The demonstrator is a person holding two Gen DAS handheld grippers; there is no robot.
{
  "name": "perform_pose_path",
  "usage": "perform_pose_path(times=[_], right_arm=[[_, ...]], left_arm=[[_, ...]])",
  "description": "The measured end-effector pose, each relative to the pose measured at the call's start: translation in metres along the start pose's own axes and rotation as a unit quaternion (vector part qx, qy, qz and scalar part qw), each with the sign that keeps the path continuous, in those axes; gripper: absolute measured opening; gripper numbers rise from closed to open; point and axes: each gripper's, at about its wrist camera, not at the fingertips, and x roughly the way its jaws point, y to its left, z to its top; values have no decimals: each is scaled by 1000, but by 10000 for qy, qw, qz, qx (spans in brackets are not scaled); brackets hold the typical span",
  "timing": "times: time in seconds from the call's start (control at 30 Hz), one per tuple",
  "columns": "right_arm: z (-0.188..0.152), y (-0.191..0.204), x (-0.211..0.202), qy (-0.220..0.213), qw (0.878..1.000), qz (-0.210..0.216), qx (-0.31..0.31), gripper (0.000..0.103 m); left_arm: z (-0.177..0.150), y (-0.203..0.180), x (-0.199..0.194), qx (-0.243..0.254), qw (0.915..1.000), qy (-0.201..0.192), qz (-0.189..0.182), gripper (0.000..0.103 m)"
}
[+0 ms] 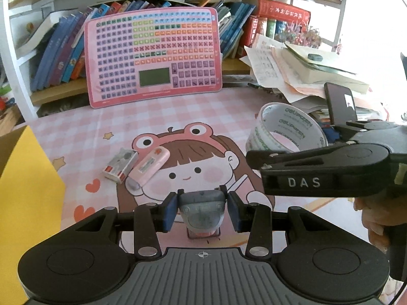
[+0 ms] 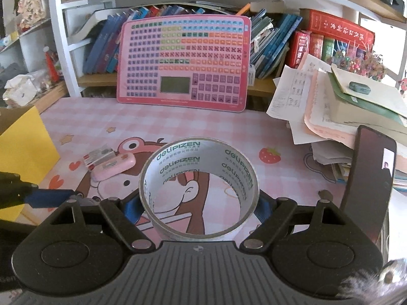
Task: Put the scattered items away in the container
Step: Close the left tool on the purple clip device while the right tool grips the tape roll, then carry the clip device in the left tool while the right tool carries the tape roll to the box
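My left gripper is shut on a small grey, rounded item, pinched between the blue pads above the cartoon desk mat. My right gripper is shut on a roll of clear printed tape, gripped across its outside and held off the desk; the roll also shows in the left wrist view at right. A pink oblong item and a small white-and-red box lie side by side on the mat. The yellow-sided cardboard container stands at the left.
A pink button board leans against the bookshelf at the back. A stack of papers and books crowds the right side, with a dark phone propped upright in front of it. A hand holds the right gripper.
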Motion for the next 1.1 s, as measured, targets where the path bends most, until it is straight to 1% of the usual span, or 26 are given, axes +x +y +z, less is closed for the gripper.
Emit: perform_pose_path(times=[0.43,0.6,0.87,1.1], right_arm=[[-20,10,-33,19,9999,6,108,83],[-27,15,-50,-3,9997,34,249,83],[-44,46,-86,-103,9996,-44,241,83],[-68,83,-122,-62,9992,-221,325,83]], left_arm=[[-11,4,-39,65,9999,-74,-139,40],[-19,10,-58,-19,9996,-134,-233,40],[-40,25,-101,-155,9980,-305,-529,40],[-69,45,-143,-68,9956,-421,-831,40]])
